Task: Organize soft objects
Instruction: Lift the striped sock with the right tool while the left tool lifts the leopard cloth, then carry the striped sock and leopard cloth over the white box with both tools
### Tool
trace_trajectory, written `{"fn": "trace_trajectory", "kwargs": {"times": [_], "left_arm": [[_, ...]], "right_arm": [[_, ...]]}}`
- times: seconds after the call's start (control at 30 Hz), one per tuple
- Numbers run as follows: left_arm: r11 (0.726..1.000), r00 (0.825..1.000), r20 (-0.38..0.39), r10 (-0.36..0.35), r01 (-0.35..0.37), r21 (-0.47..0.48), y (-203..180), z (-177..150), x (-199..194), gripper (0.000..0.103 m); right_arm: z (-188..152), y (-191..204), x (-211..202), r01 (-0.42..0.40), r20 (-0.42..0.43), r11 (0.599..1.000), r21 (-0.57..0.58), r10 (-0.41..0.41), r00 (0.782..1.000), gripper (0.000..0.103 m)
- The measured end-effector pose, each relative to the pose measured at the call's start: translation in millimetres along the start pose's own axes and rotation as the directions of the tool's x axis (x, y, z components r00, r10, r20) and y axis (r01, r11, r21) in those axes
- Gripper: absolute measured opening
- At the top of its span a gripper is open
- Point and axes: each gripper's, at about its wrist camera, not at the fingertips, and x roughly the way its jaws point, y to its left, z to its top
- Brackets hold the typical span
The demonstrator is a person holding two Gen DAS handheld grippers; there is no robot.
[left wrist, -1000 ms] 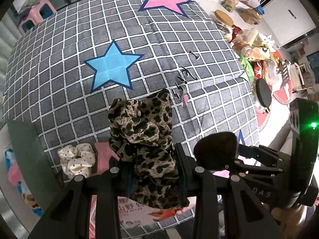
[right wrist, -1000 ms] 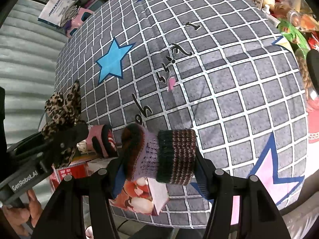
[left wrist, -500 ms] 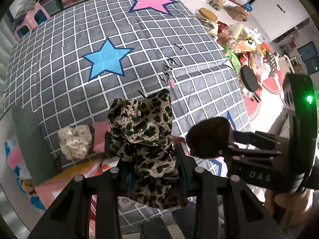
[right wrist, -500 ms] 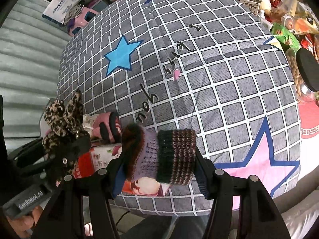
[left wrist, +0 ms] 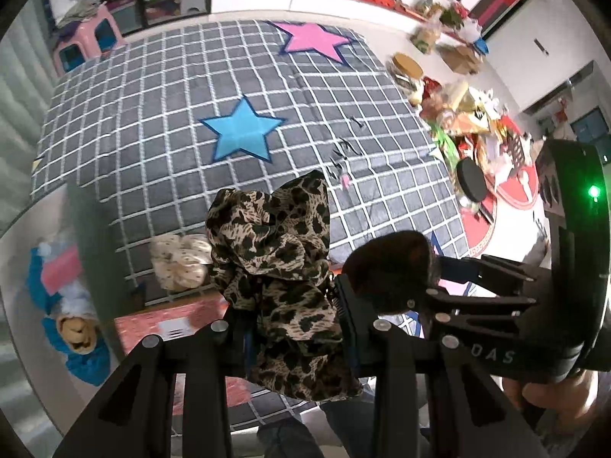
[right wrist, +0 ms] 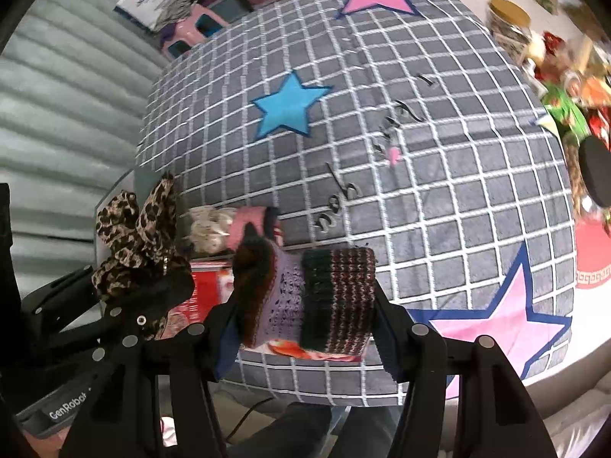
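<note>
My left gripper point(left wrist: 292, 316) is shut on a leopard-print cloth point(left wrist: 275, 259) that bunches up above its fingers; the same cloth point(right wrist: 137, 233) shows at the left of the right wrist view. My right gripper point(right wrist: 305, 305) is shut on a knitted piece point(right wrist: 305, 297) with a dark brown end, a lilac middle and a striped dark cuff. Both hang above the near edge of a grey checked blanket point(left wrist: 183, 87) with stars. On that edge lie a cream dotted scrunchie point(left wrist: 179, 263) and a pink and black knit point(right wrist: 254, 225), by a red box point(left wrist: 172, 328).
Right of the blanket the floor holds snack packets and jars point(left wrist: 458, 103), a black round lid point(left wrist: 471, 185) and a red mat point(left wrist: 515, 187). A blue stuffed toy point(left wrist: 72, 313) lies at the left. A pink stool point(left wrist: 86, 38) stands beyond the far corner.
Both grippers have risen and pulled back from the blanket, so it looks smaller and more floor shows. Each keeps hold of its cloth. The scrunchie and red box have slid towards the middle.
</note>
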Motion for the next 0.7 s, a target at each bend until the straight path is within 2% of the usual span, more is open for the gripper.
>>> {"fn": "trace_trajectory", "kwargs": {"times": [0.43, 0.7], "left_arm": [[0.992, 0.994, 0.104, 0.041, -0.028, -0.123, 60.0, -16.0, -47.3, 0.038], [0.973, 0.988, 0.135, 0.080, -0.048, -0.226, 102.4, -42.2, -66.2, 0.038]], "right_arm": [[-3.1, 69.1, -9.6, -0.029, 0.000, 0.989, -0.142, 0.029, 1.000, 0.060], [-12.8, 117.2, -7.7, -0.058, -0.031, 0.966, -0.253, 0.051, 0.998, 0.060]]}}
